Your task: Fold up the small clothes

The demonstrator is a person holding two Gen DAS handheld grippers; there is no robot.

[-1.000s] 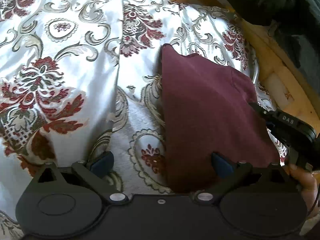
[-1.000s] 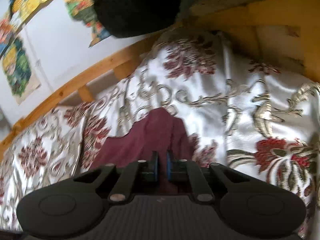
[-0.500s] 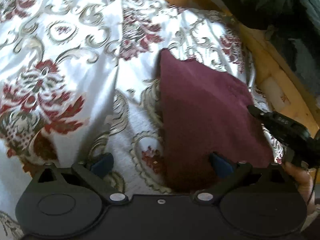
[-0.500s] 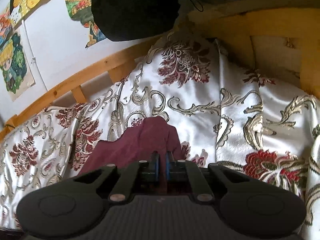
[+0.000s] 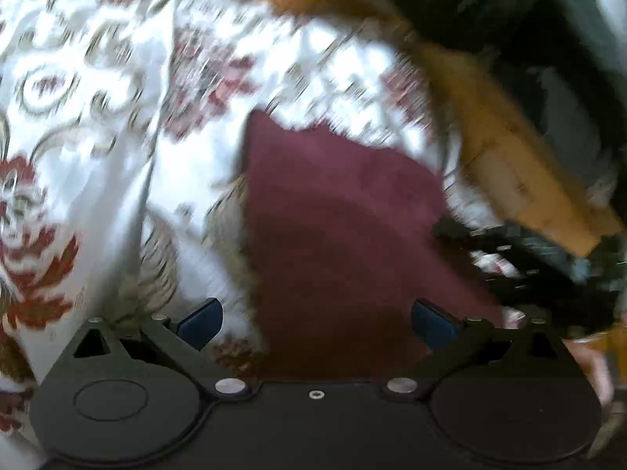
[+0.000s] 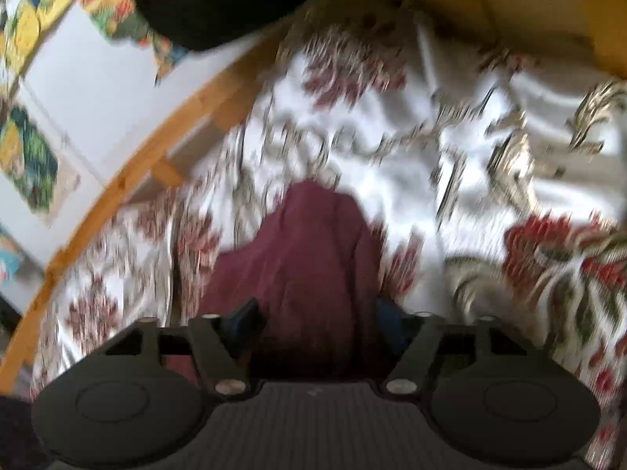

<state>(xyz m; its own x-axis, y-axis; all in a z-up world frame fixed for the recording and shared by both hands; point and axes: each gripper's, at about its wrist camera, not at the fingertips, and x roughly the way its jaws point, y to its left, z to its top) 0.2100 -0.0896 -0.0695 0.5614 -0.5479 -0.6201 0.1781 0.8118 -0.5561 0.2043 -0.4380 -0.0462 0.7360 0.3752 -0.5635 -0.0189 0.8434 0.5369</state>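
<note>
- Maroon cloth [image 5: 345, 235] lies flat on the bed [image 5: 98, 125], on the floral satin cover, near the wooden frame [image 5: 509, 172]. It looks folded into a rough wedge with one corner pointing away.
- Right claw [image 6: 317, 325]: its jaws have just been opening. They now stand spread, with the cloth's near edge between them but not pinched. I read that as a release after laying a fold.
- Left claw [image 5: 315, 319]: spread wide and holding nothing. One pad hangs over the cover, the other over the cloth's near edge.
- Both views are motion-blurred, so I can't tell for sure whether the top layer sits square on the one below.
- Likely step in hand: let go cleanly, then set up the next fold or a smoothing pass.
- How to do it well:
  - Pull the right claw straight back and slightly up, jaws wide, so a pad doesn't snag the edge and drag the fold open.
  - Satin is slick, so the whole cloth may slide if pushed sideways. Press down before moving across.
  - For the next fold, pinch both layers at a corner, not just the top one.
  - Keep the left claw over the near edge as an anchor while the right one works.
  - Watch the frame on the far side, where there is little room to swing.
</note>
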